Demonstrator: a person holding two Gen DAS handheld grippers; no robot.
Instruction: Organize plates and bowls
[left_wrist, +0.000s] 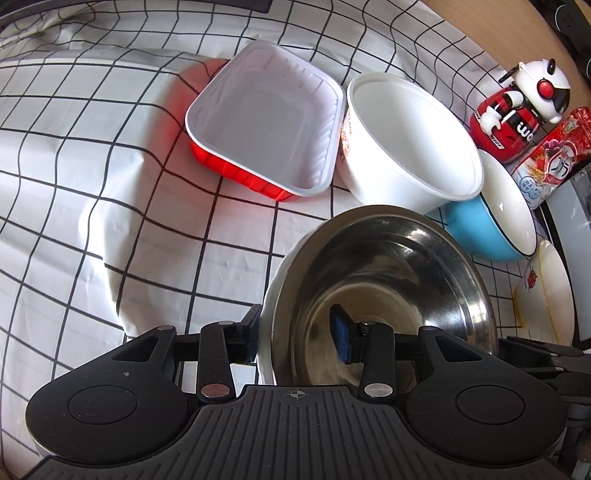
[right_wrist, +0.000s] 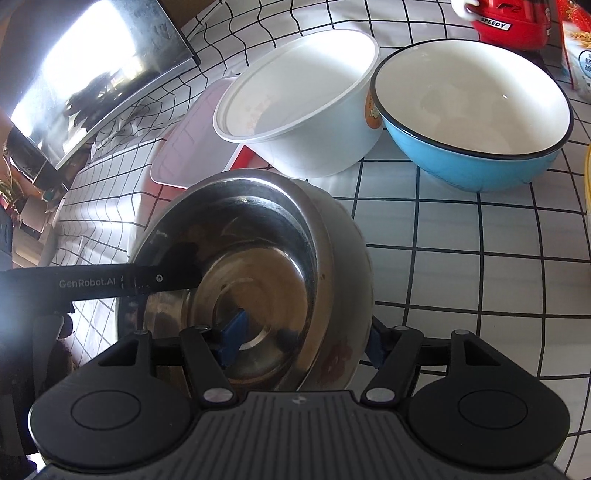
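Observation:
A steel bowl (left_wrist: 388, 273) with a pale outer wall is tilted above the checked cloth, gripped from two sides. My left gripper (left_wrist: 297, 336) is shut on its near wall, with one finger outside and the blue pad (left_wrist: 341, 338) inside. In the right wrist view the same steel bowl (right_wrist: 258, 258) fills the middle. My right gripper (right_wrist: 304, 343) is shut on its wall, with one blue pad (right_wrist: 232, 338) inside and the other outside. The left gripper's black finger (right_wrist: 162, 280) reaches in over the rim. Behind stand a white plastic bowl (left_wrist: 406, 136), a blue enamel bowl (left_wrist: 491, 225) and a red tray (left_wrist: 266, 122).
A white plate with a yellow rim (left_wrist: 550, 291) lies at the right edge. A red and white toy figure (left_wrist: 517, 99) and a snack packet (left_wrist: 550, 158) stand behind the bowls. A shiny metal panel (right_wrist: 92, 74) lies at the far left. The checked cloth (left_wrist: 92, 221) is wrinkled.

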